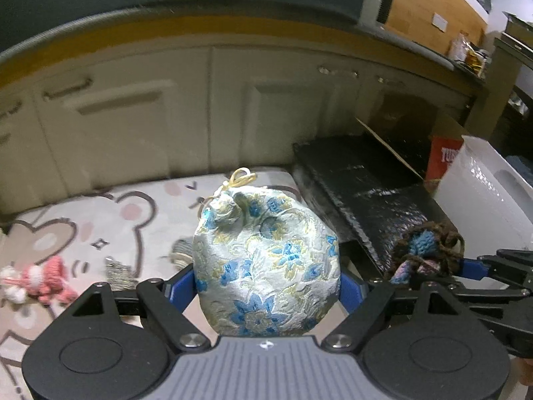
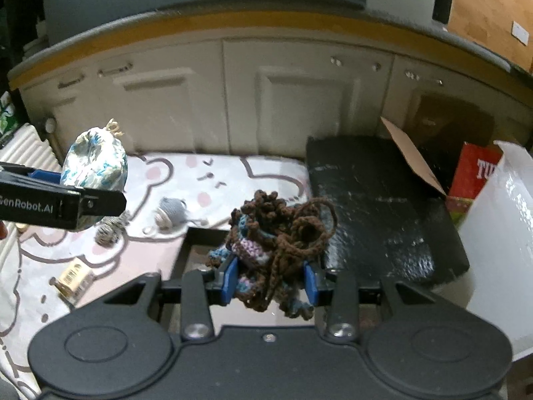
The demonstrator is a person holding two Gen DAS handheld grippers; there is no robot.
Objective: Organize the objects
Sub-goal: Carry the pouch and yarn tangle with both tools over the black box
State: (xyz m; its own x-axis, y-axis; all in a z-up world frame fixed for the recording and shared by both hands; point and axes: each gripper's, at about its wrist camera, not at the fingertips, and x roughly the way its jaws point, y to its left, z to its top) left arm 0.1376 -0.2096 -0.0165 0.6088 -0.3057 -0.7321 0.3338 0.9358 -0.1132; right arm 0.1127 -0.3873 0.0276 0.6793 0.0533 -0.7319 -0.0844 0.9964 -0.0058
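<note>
We hold our left gripper (image 1: pixel 266 283) tilted downward, its blue pads clamped wide around a pouch (image 1: pixel 266 263), while our right gripper (image 2: pixel 271 281) pinches a yarn bundle (image 2: pixel 279 250) alongside.

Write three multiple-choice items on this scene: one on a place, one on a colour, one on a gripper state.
1. Where does the pink knitted doll lie?
A. on the bear-print mat
B. on the black foam block
C. in the white bin

2. What colour are the flowers on the drawstring brocade pouch?
A. red
B. blue
C. purple

3. What is the right gripper doing?
A. standing open and empty
B. shut on the tangled brown crochet bundle
C. shut on the pouch

Key: 1 A, the doll rests on the mat's print; 2 B, blue blossoms cover the pale fabric; 3 B, its blue pads press the yarn on both sides.
</note>
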